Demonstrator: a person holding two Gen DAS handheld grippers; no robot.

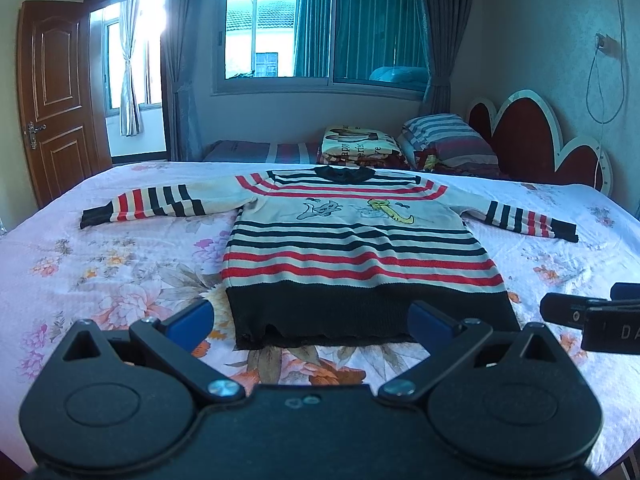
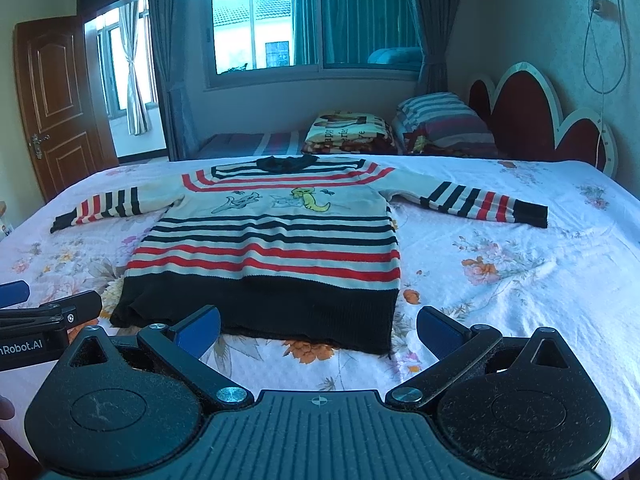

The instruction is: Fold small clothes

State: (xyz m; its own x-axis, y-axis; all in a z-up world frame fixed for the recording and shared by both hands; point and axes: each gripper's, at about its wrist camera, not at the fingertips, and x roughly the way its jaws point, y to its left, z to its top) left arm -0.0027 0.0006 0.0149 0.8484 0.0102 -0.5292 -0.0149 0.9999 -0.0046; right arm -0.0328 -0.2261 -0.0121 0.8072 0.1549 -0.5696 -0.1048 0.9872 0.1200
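1 sweater [image 1: 352,248], 2 claws [image 1: 310,322] [image 2: 318,330], 1 pillow [image 1: 444,140], 1 folded blanket [image 1: 360,146].

You get cool, bluish daylight from the window [image 1: 320,32] and blown-out glare at the doorway [image 1: 128,64], sharp focus mid-frame, and heavy fisheye bending with dark vignetted corners.

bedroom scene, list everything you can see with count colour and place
sweater: 1, cream with red and black stripes, flat on the bed, sleeves out
bed sheet: 1, pink floral, under the sweater
pillow: 1, striped, by the headboard
folded blanket: 1, printed, left of the pillow
headboard: 1, dark red, far right
door: 1, brown, open, far left
window: 1, curtained, back wall
left gripper: 1, black with blue pads, open near the hem
right gripper: 1, same, open near the hem
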